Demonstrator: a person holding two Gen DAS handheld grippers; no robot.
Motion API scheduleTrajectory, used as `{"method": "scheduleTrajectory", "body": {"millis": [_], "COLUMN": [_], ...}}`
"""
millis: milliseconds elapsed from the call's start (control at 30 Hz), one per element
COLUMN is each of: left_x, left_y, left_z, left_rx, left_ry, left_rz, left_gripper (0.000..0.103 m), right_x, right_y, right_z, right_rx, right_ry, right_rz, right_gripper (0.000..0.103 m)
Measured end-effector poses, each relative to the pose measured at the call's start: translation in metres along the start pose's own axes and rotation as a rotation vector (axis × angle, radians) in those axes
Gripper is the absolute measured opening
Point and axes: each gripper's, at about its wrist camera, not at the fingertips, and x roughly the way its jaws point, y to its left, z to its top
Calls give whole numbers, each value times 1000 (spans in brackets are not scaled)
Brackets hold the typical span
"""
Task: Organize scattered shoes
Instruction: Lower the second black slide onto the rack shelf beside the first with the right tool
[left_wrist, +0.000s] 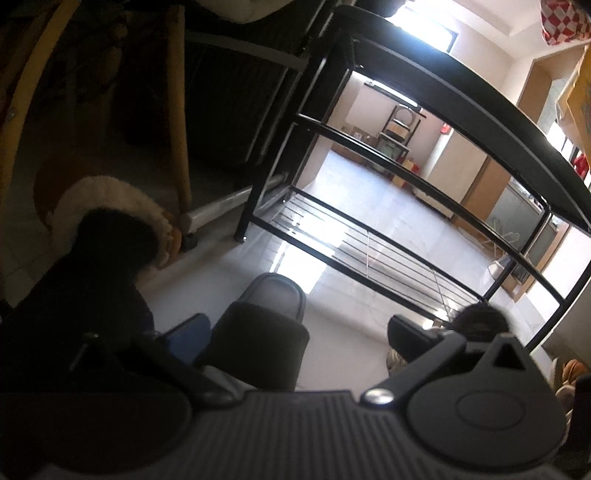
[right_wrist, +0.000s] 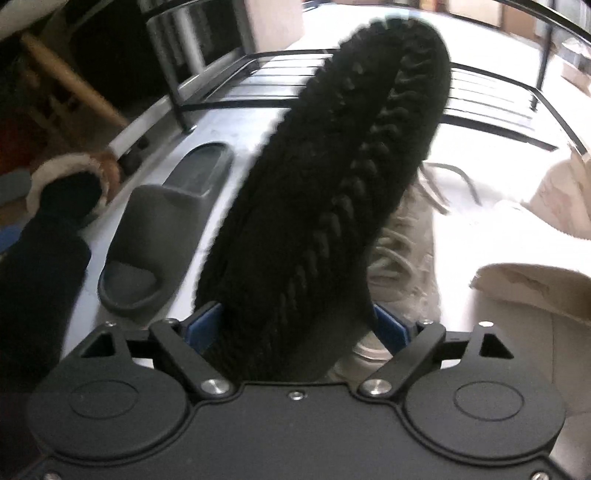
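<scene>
Far left, on the pale floor: black boot with cream fleece cuff. Beside it: grey rubber slide slipper. Your left gripper hovers wide open astride that slipper, gripping nothing. Centre: your right gripper clamps a black treaded-sole shoe, sole up. Beyond: black wire shoe rack, lower tier bare. Step: carrying. Next, probably: turn sole down, set on rack.

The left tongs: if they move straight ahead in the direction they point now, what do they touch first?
Most likely the dark grey slipper, which lies on the floor right between and ahead of the left tongs. The black shoe rack stands beyond it. Depth is hard to judge in this fisheye view.
</scene>
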Motion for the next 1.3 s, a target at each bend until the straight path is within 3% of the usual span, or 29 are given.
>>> {"method": "scheduleTrajectory", "body": {"millis": [233,467,733,1000,1167,1300], "left_x": [1,1,2,4,8,8], "left_y": [2,2,3,4,2,2], "left_z": [1,1,1,0,-1,-1], "left_rx": [-18,-18,-29,-48,-29,-32], "left_ry": [4,10,18,21,31,32], "left_rz": [1,1,14,23,18,16], "left_gripper": [102,102,102,102,102,102], "right_x": [1,4,19,18,24,25], "right_y": [19,2,-19,-26,-32,-22], "right_z": [9,22,38,38,27,35], "right_rx": [-12,182,430,508,523,504], "right_ry": [-45,-147,-203,-239,-259,-269], "right_rz": [48,207,419,320,199,277], "right_gripper": [95,97,103,103,103,103]}}
